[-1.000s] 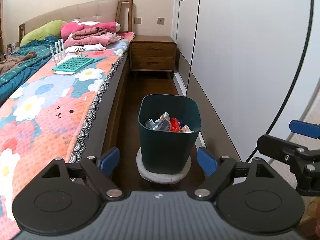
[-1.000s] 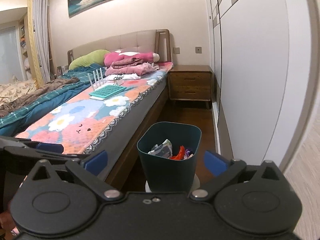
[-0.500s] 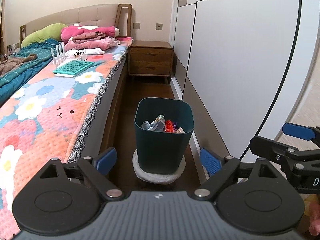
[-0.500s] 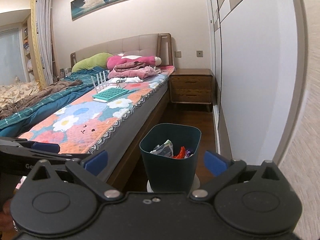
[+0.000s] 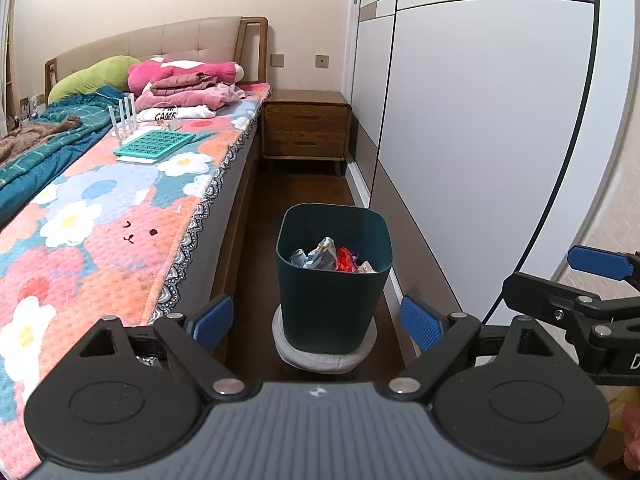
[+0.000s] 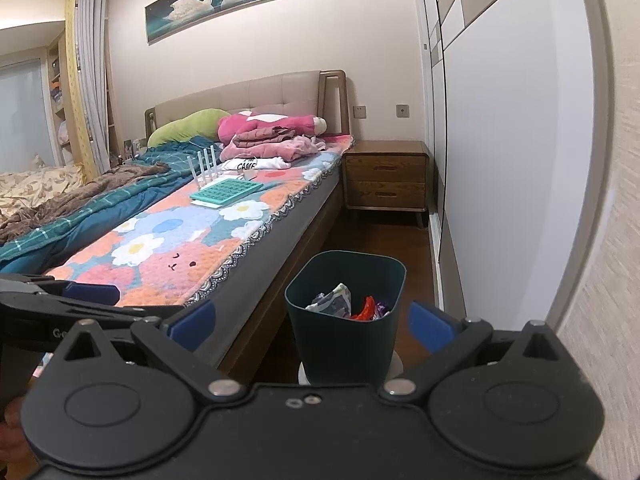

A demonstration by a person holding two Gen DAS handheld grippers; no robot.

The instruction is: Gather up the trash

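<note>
The bed (image 5: 100,216) fills the left of the room, its flowered blanket running from near to far, with a wardrobe wall (image 5: 480,140) on the right and a wooden nightstand (image 5: 306,126) at the far end of the aisle. In that aisle, on the dark floor, stands the dark green bin (image 5: 333,280) on a round pale pad (image 5: 320,358); crumpled wrappers (image 5: 330,258) (silver, red, some purple) lie inside it, below the rim.

The bin lies straight ahead of both tools and lower than them, upright, its open mouth facing up. The left tool (image 5: 318,318) has its blue pads wide apart and holds nothing; the right tool (image 6: 314,320) is likewise spread and empty. Neither is clearly nearer, though the bin sits more centred between the left tool's pads.

Against the frame a second ago, the bin looks smaller and sits further off in both views, and more of the far wall shows: both tools have drawn back and risen away from the bin, unladen, so the trash seems already collected.
</note>
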